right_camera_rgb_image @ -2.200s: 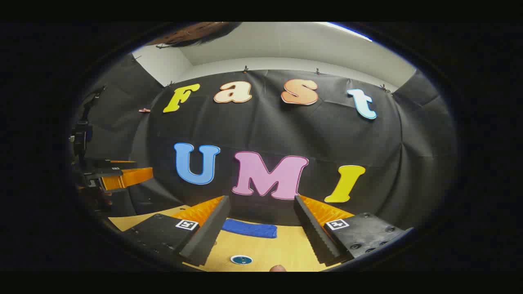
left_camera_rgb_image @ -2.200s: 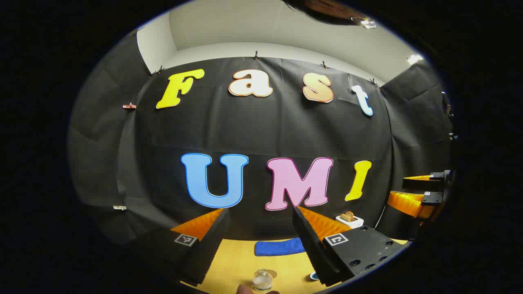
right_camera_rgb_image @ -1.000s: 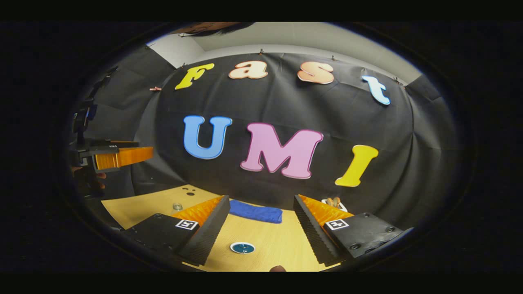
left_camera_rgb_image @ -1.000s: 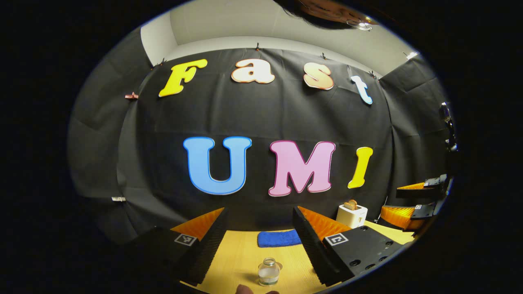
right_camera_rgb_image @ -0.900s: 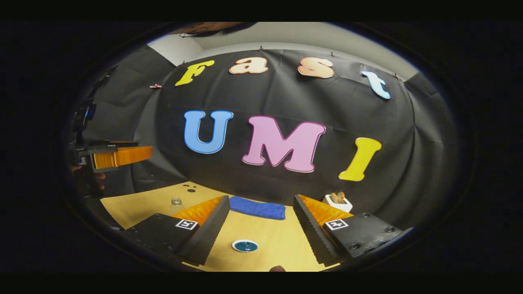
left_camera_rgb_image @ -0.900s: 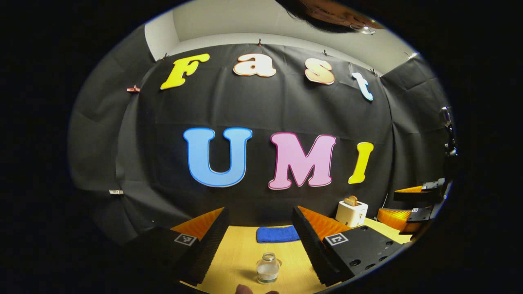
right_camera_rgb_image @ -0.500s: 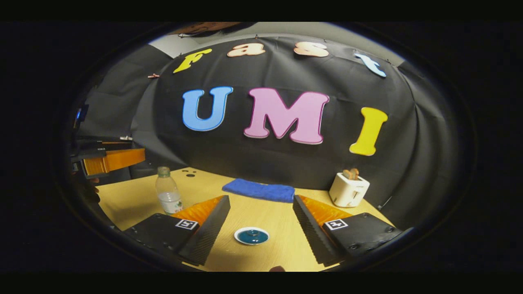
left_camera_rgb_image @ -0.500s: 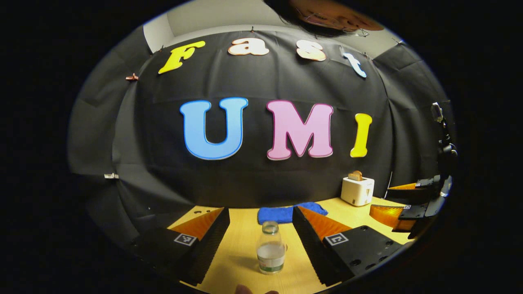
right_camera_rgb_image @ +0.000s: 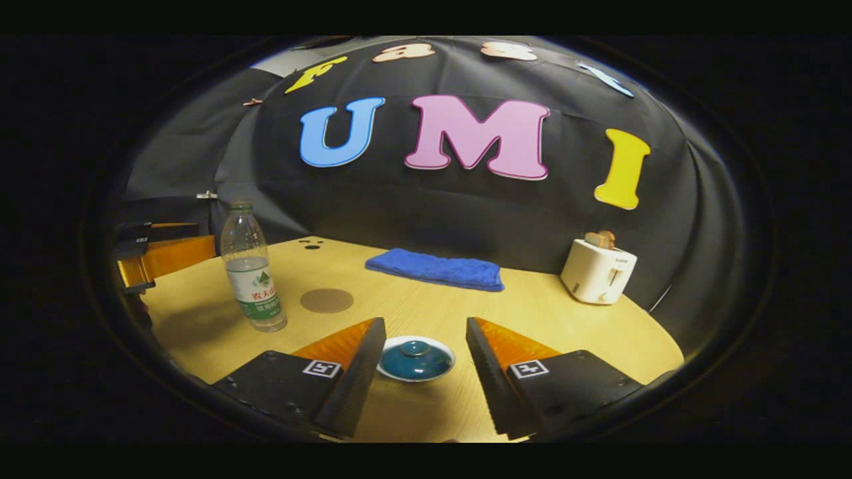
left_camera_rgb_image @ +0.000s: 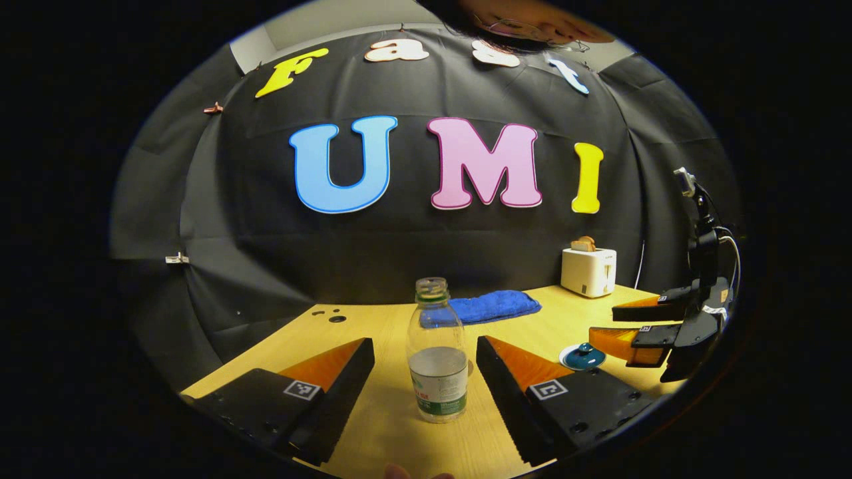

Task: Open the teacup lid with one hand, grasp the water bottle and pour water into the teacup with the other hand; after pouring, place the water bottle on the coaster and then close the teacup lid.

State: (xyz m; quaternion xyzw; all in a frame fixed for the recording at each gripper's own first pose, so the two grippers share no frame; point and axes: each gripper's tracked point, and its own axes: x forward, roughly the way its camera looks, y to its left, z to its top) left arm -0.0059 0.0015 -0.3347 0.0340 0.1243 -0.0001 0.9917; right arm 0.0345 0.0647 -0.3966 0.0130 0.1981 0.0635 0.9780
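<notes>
One water bottle [left_camera_rgb_image: 436, 352], one lidded teacup [right_camera_rgb_image: 415, 359], one coaster [right_camera_rgb_image: 326, 300], one blue towel [right_camera_rgb_image: 434, 269], one toaster [right_camera_rgb_image: 597, 271]. Wooden table [right_camera_rgb_image: 532, 313], black cloth wall behind. Bottle clear, uncapped, part full, upright at 12 o'clock between the left gripper [left_camera_rgb_image: 425, 359] jaws (spread, not touching). Teacup lid teal, on; right gripper [right_camera_rgb_image: 422, 352] spread either side, empty. Coaster at 11 o'clock from the cup.

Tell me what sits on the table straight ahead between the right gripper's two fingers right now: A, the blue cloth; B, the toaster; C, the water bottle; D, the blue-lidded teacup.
D: in the right gripper view the blue-lidded teacup sits between the open fingers of the right gripper, while the water bottle stands off to the left.
</notes>
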